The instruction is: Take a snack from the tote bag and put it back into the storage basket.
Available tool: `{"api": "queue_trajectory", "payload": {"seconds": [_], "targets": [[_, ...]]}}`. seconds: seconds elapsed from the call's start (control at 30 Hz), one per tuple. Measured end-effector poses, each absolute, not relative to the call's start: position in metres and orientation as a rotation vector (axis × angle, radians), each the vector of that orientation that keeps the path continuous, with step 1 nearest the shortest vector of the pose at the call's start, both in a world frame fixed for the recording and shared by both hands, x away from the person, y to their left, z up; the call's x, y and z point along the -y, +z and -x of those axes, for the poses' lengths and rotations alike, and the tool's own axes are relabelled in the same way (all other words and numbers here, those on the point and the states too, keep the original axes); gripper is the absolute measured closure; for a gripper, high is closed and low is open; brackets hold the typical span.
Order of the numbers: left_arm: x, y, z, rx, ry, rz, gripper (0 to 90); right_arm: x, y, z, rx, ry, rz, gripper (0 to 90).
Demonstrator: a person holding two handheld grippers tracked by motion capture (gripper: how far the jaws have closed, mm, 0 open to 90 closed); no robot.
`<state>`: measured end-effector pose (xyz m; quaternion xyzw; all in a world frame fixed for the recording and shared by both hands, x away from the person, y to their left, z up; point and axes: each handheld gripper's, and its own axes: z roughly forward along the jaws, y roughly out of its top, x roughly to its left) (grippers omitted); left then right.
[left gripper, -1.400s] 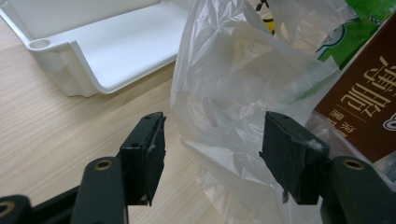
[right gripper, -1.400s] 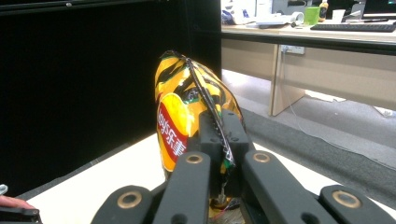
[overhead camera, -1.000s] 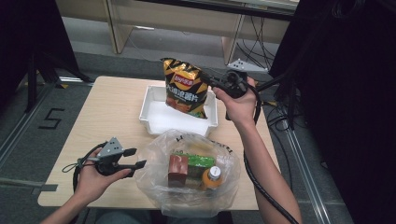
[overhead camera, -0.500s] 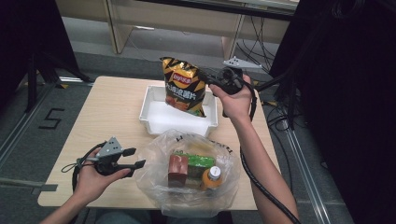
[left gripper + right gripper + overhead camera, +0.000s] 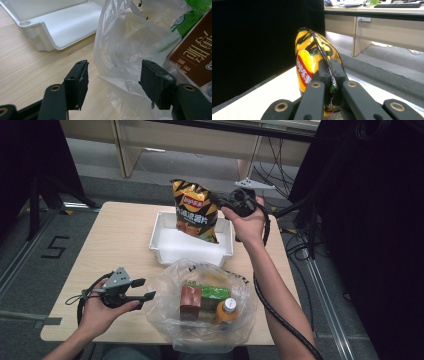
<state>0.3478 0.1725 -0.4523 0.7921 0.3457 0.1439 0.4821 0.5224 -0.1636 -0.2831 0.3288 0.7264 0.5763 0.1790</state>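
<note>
Chip bag held over the white bin

The right gripper (image 5: 223,207) has its 2 jaws clenched on the side seam of the chip bag (image 5: 195,210), which hangs above the white bin (image 5: 165,251) at 12 o'clock on the table (air-filled, light, crinkly and likely slippery, contents fragile), so the flat crimped seam looks the safest hold. The left gripper (image 5: 141,289), jaws released and empty, waits at 7 o'clock beside the plastic bag (image 5: 167,282).
</note>
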Motion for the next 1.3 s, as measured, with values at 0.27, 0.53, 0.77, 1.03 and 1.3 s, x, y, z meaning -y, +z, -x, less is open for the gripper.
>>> {"api": "queue_trajectory", "payload": {"seconds": [0.27, 0.53, 0.77, 1.03, 1.3], "targets": [[-0.173, -0.452, -0.348, -0.842, 0.353, -1.927, 39.0, 0.161, -0.286, -0.532, -2.066, 1.621, -0.962, 90.0], [-0.173, -0.453, -0.347, -0.847, 0.351, -1.926, 39.0, 0.156, -0.294, -0.544, -2.076, 1.608, -0.984, 90.0], [-0.174, -0.453, -0.348, -0.848, 0.35, -1.927, 39.0, 0.152, -0.302, -0.553, -2.086, 1.595, -1.009, 90.0], [-0.174, -0.453, -0.347, -0.857, 0.355, -1.925, 39.0, 0.15, -0.308, -0.561, -2.09, 1.575, -1.042, 90.0], [-0.174, -0.453, -0.347, -0.855, 0.355, -1.926, 39.0, 0.148, -0.317, -0.571, -2.106, 1.549, -1.08, 90.0]]}}
